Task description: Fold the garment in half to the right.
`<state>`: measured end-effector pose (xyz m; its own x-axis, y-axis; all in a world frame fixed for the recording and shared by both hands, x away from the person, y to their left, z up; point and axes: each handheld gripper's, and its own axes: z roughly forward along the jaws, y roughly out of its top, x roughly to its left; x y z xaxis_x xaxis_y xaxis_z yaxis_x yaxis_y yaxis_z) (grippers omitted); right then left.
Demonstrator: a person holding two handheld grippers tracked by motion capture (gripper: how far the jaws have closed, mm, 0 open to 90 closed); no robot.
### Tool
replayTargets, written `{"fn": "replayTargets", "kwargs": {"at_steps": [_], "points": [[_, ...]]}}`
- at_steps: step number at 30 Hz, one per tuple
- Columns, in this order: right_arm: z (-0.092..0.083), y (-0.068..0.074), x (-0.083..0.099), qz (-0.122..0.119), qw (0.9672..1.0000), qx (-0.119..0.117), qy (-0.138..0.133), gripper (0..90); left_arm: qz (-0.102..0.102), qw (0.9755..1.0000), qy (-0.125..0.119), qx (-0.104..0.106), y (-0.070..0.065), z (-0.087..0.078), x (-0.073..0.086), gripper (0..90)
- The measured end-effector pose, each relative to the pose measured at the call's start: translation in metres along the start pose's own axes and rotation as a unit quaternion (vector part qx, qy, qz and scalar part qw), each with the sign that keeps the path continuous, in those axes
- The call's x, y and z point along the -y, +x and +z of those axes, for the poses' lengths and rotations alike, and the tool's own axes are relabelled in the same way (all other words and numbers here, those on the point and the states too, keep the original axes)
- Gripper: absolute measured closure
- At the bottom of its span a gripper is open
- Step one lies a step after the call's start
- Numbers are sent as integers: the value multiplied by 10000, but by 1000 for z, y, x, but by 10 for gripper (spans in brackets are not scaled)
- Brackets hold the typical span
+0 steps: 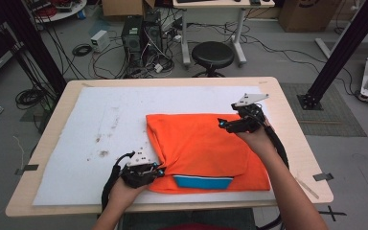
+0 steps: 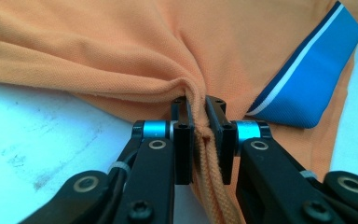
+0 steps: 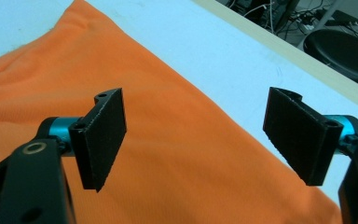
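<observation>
An orange shirt [image 1: 201,146] lies folded on the white mat [image 1: 105,124], with a blue band [image 1: 202,182] striped in white and navy showing at its near edge. My left gripper [image 1: 159,170] pinches the shirt's near left corner; in the left gripper view its jaws press a bunched fold of orange cloth [image 2: 200,140] beside the blue band [image 2: 307,84]. My right gripper [image 1: 221,123] hovers over the shirt's far right edge. In the right gripper view its pads [image 3: 103,135] stand wide apart above the orange cloth [image 3: 182,154], with nothing between them.
The mat covers a light wooden table [image 1: 287,124]; it has dirty smudges [image 1: 101,146] on its left half. Behind the table stand a black stool [image 1: 212,55], computer cases [image 1: 141,36] and tangled cables. Black frame posts [image 1: 340,52] rise at both sides.
</observation>
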<state>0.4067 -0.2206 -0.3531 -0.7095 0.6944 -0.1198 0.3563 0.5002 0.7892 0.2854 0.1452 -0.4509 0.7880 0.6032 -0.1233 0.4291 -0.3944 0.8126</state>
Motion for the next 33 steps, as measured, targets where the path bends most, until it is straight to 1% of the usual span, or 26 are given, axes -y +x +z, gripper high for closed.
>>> {"fn": "replayTargets", "kwargs": {"at_steps": [4,7,8,12,13,17,18,21,23,25,26,28,30,32,33], "points": [[5,0,-11,-30,10000,-84,15,217,28,10000,11,-31,-1,1,0,819],[8,0,-18,-70,9999,-102,52,217,60,10000,29,-43,-1,1,0,819],[10,1,-21,-63,9999,-139,20,217,64,10000,34,-47,-2,1,0,819],[20,3,-32,-120,9996,-255,90,217,88,9999,53,-65,-2,1,0,819],[22,4,-33,-131,9995,-277,101,217,60,10000,39,-59,-2,2,0,819],[37,8,-44,-153,9990,-412,120,218,53,10000,45,-61,-2,2,0,819],[41,10,-47,-119,9988,-456,144,217,55,10000,51,-64,-2,2,0,819],[53,15,-55,-187,9983,-511,187,215,98,9999,74,-87,-2,2,-1,819],[61,19,-60,-275,9979,-566,177,215,101,9999,90,-94,-3,2,-1,819],[68,23,-65,-263,9974,-645,186,215,107,9998,93,-110,-3,3,-1,819],[72,24,-67,-297,9970,-679,217,215,130,9998,111,-123,-3,3,-1,820],[80,27,-71,-341,9968,-666,268,215,165,9996,143,-149,-4,3,-1,820],[87,30,-75,-291,9964,-714,342,215,178,9996,128,-159,-5,4,-1,820],[93,31,-78,-308,9963,-725,350,215,179,9996,131,-160,-4,4,-1,820],[96,31,-80,-295,9960,-767,339,215,178,9996,133,-156,-4,4,-1,820]]}}
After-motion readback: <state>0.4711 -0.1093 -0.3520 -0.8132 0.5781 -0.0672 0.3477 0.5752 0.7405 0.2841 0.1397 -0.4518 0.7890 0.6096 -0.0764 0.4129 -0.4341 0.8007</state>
